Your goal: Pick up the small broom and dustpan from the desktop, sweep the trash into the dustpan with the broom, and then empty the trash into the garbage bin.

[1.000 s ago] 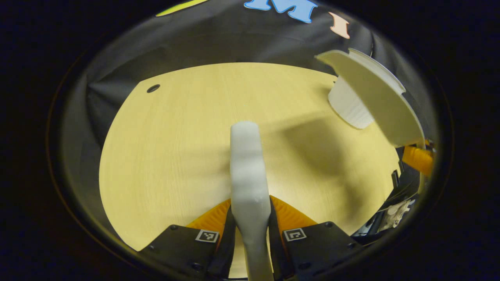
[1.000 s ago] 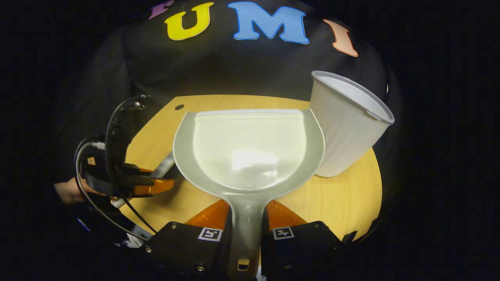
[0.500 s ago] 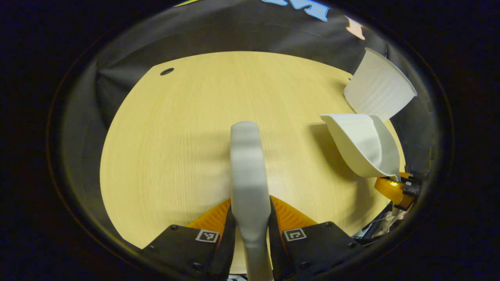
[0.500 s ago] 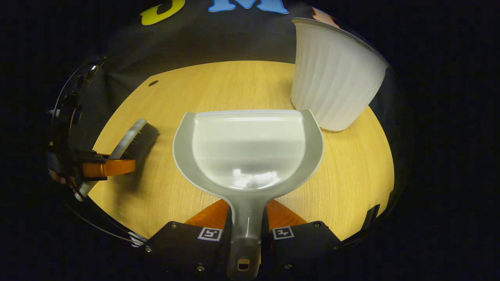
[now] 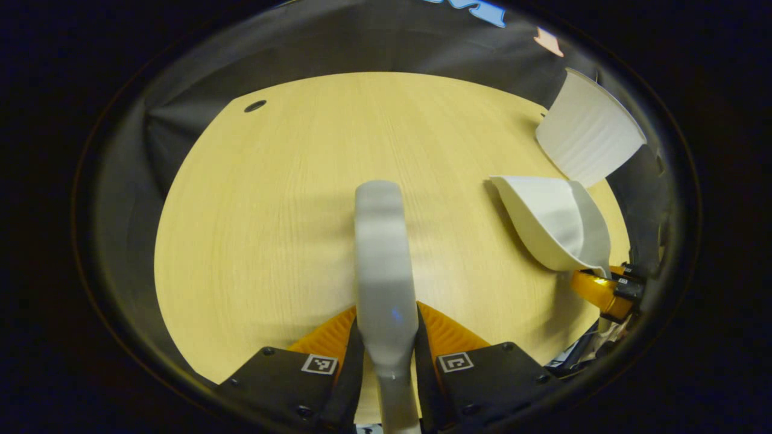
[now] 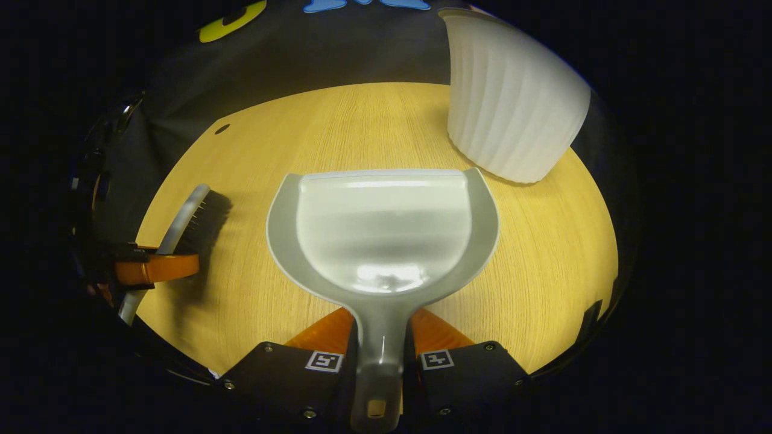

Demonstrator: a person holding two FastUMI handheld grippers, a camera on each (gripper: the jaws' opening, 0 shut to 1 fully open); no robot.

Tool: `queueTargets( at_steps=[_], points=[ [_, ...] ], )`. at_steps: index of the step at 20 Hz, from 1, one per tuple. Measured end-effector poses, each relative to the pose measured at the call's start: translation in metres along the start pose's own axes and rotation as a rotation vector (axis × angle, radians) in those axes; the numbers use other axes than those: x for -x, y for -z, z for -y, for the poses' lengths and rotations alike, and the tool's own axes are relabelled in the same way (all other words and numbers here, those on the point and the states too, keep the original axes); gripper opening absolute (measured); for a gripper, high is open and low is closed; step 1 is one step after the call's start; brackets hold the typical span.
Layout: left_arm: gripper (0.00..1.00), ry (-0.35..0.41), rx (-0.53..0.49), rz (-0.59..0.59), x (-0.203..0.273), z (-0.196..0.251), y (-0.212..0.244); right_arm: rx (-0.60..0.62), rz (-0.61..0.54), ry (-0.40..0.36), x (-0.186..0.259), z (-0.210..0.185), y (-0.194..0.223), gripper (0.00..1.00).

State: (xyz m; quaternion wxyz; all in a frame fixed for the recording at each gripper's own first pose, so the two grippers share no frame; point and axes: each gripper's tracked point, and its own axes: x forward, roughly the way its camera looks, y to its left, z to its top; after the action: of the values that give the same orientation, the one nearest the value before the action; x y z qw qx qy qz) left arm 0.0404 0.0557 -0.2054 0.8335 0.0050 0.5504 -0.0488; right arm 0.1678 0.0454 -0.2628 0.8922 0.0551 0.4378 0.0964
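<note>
Broom [image 5: 383, 253] runs lengthwise straight ahead of my left gripper [image 5: 386, 337], its pale back uppermost and its far end rounded over the desktop [image 5: 271, 199]; both fingers press on its handle, so the left claw is clenched on it. From the right gripper view I see the same broom [image 6: 181, 226] lying on a slant at the left, head and dark bristles directed away toward the far left of the desk, with the left gripper [image 6: 154, 268] around its shaft; its near end and the hand behind it are cut off in the dark margin. Dustpan [image 6: 383, 235] is grasped at its handle by my right gripper [image 6: 377, 346], both fingers against the handle, its long axis pointing directly forward and its straight lip farthest from me. I cannot tell whether the lip touches the desk. The pan's tray shows only a bright reflection near the handle end; I make out no trash in it. Garbage bin [image 6: 512, 102], white and ribbed, stands on the desk just beyond the pan's right front corner; its rim is cropped and its interior is hidden. In the left gripper view the dustpan [image 5: 558, 223] sits at the right, the bin [image 5: 588, 144] just past it.
</note>
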Motion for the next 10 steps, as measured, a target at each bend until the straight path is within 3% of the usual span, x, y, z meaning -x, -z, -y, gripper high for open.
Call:
queueTargets(
  at_steps=[10],
  points=[
    [0.5,0.016,0.024,-0.01,-0.0122,0.0074,-0.0005,-0.006,-0.005,-0.004,-0.0003,-0.0027,-0.0013,0.36]
  ],
)
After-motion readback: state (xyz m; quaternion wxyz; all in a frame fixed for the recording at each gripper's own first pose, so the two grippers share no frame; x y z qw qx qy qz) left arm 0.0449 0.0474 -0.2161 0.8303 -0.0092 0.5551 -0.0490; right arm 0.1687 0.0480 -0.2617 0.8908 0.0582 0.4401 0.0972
